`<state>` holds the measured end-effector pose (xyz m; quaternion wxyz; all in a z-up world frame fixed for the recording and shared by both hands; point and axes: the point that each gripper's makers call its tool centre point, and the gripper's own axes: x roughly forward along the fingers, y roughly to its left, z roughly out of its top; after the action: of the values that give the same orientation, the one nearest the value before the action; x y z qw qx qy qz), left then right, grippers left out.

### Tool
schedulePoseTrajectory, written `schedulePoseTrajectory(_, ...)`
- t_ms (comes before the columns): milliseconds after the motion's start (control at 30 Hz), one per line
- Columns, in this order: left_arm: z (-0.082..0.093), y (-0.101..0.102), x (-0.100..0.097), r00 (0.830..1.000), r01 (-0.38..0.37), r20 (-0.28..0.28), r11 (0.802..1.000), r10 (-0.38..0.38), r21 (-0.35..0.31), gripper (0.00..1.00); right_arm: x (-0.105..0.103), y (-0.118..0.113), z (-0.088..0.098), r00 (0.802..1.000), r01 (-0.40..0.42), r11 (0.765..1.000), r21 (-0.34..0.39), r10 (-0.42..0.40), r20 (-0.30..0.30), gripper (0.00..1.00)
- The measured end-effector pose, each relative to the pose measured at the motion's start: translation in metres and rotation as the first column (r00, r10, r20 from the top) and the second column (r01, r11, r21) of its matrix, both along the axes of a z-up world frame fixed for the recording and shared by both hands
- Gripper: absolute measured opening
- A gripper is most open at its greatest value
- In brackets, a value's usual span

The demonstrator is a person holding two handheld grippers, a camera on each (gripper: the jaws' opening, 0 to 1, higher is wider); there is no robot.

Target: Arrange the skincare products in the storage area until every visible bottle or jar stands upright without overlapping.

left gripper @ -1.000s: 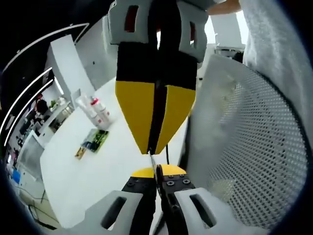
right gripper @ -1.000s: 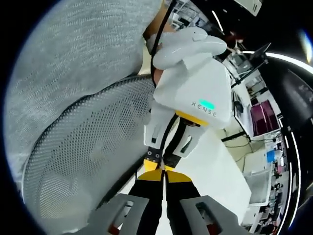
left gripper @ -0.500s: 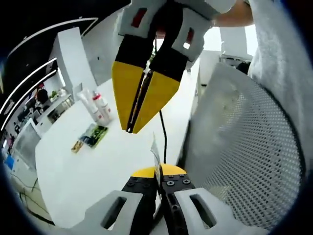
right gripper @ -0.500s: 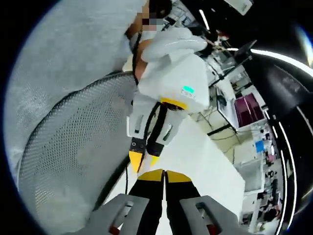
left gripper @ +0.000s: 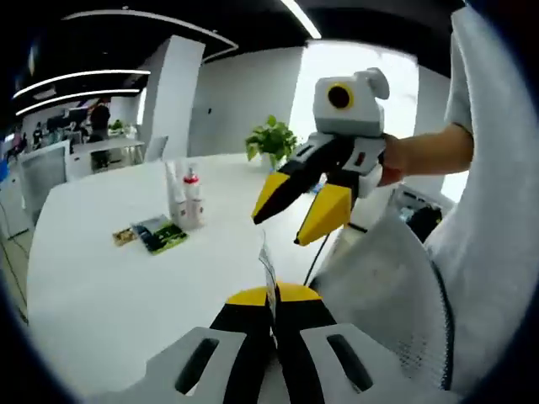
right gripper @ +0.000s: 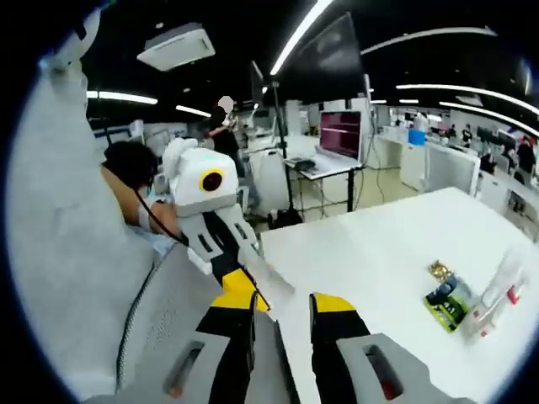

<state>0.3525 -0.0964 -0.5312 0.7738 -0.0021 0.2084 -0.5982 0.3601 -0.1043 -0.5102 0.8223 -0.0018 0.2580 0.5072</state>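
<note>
Both grippers swung up toward the desk [left gripper: 101,278]. The right gripper [left gripper: 305,204] opened; the left gripper [left gripper: 271,316] stayed together. Bottles [left gripper: 187,198] waited far ahead, untouched.

The right gripper [left gripper: 301,209] has yellow-tipped black jaws on a white body. The left gripper [right gripper: 226,263] matches, with slotted grey mounts at six o'clock. The person wears a light grey sleeve [left gripper: 493,210].
</note>
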Motion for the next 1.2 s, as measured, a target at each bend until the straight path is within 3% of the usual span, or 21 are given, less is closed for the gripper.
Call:
schedulePoseTrajectory(67,0.006,0.0,0.0,1.0,-0.001,-0.022,0.999,0.001,-0.038,0.0,-0.002,0.003,0.0,0.999,0.008,0.998,0.058,-0.005,-0.041,0.25)
schedulePoseTrajectory(133,0.016,-0.001,-0.004,0.995,0.017,-0.091,0.994,-0.027,-0.105,0.0,-0.005,0.009,0.004,0.994,0.032,0.989,0.148,-0.016,-0.11,0.21)
schedulePoseTrajectory(233,0.016,-0.002,-0.012,0.99,0.055,-0.123,0.991,-0.07,-0.119,0.0,-0.006,0.017,0.013,0.992,0.041,0.975,0.22,-0.013,-0.126,0.15)
schedulePoseTrajectory(267,0.016,-0.003,-0.014,0.989,0.069,-0.123,0.99,-0.084,-0.12,0.0,-0.006,0.021,0.019,0.99,0.047,0.961,0.274,-0.008,-0.139,0.13)
schedulePoseTrajectory(300,0.016,-0.004,-0.015,0.988,0.073,-0.123,0.99,-0.088,-0.119,0.0,-0.008,0.022,0.021,0.988,0.043,0.955,0.292,0.002,-0.154,0.06)
schedulePoseTrajectory(400,0.018,-0.002,-0.013,0.985,0.066,-0.151,0.988,-0.087,-0.138,0.0,-0.01,0.023,0.02,0.992,0.012,0.963,0.27,0.022,-0.121,0.0)
schedulePoseTrajectory(767,0.032,0.0,-0.007,0.98,0.032,-0.186,0.975,-0.073,-0.218,0.06,-0.006,0.014,0.026,0.976,0.067,0.951,0.303,0.0,-0.218,0.0)
schedulePoseTrajectory(933,0.037,0.004,0.001,0.979,-0.008,-0.199,0.968,-0.043,-0.25,0.06,-0.005,0.011,0.026,0.974,0.079,0.951,0.299,-0.009,-0.228,0.0)
schedulePoseTrajectory(1067,0.044,0.007,0.005,0.965,-0.041,-0.26,0.954,-0.04,-0.297,0.02,-0.004,0.01,0.025,0.975,0.083,0.953,0.292,-0.018,-0.219,0.0)
schedulePoseTrajectory(1133,0.042,0.008,0.007,0.968,-0.044,-0.25,0.957,-0.031,-0.287,0.01,-0.002,0.012,0.026,0.976,0.099,0.948,0.301,-0.033,-0.217,0.0)
schedulePoseTrajectory(1200,0.043,0.01,0.009,0.961,-0.051,-0.275,0.954,-0.033,-0.296,0.0,0.0,0.013,0.027,0.977,0.111,0.941,0.319,-0.043,-0.211,0.0)
